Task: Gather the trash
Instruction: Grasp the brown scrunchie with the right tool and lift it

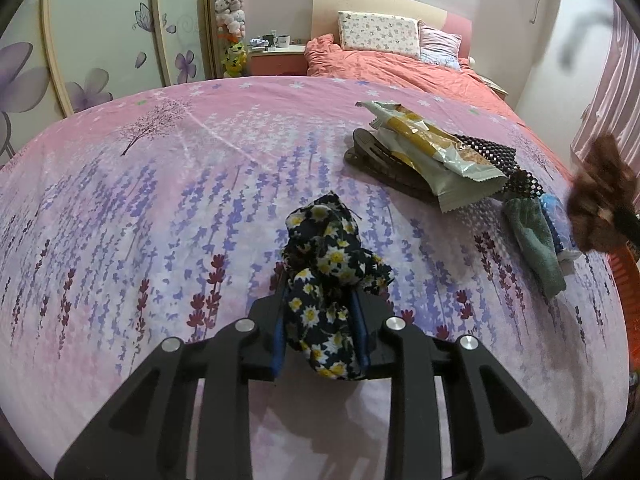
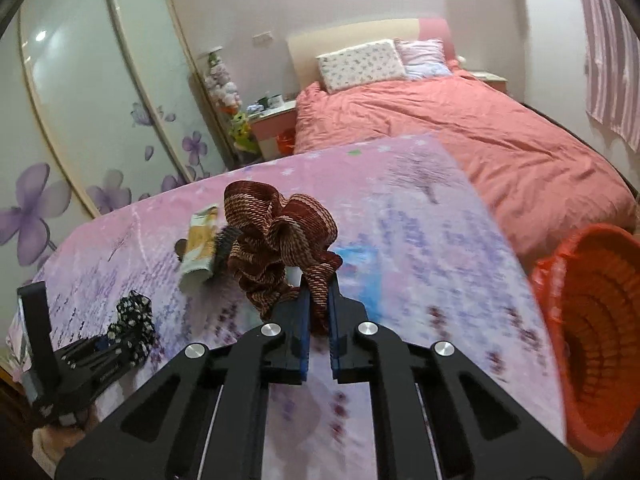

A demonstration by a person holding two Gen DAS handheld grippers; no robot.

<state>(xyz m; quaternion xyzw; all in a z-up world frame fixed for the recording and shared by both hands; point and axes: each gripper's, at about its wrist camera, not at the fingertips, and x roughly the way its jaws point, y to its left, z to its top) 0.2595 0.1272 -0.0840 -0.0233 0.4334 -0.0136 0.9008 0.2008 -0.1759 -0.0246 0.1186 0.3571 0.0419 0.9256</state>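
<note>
A lavender-print bedsheet [image 1: 160, 200] carries snack wrappers [image 1: 436, 152], a hair clip [image 1: 372, 156] and a green cloth [image 1: 536, 244].

Pink bed [image 2: 500, 140] with two pillows [image 2: 360, 65], flowered wardrobe doors [image 1: 100, 40], nightstand [image 1: 276, 60]

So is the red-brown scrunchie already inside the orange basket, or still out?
Out. The scrunchie is pinched in the right jaws above the table; the orange basket stands beside it.

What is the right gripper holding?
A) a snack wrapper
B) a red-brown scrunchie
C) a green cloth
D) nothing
B: the right gripper is shut on a red-brown scrunchie, lifted above the purple flowered sheet; the snack wrapper lies on the sheet behind it.
</note>
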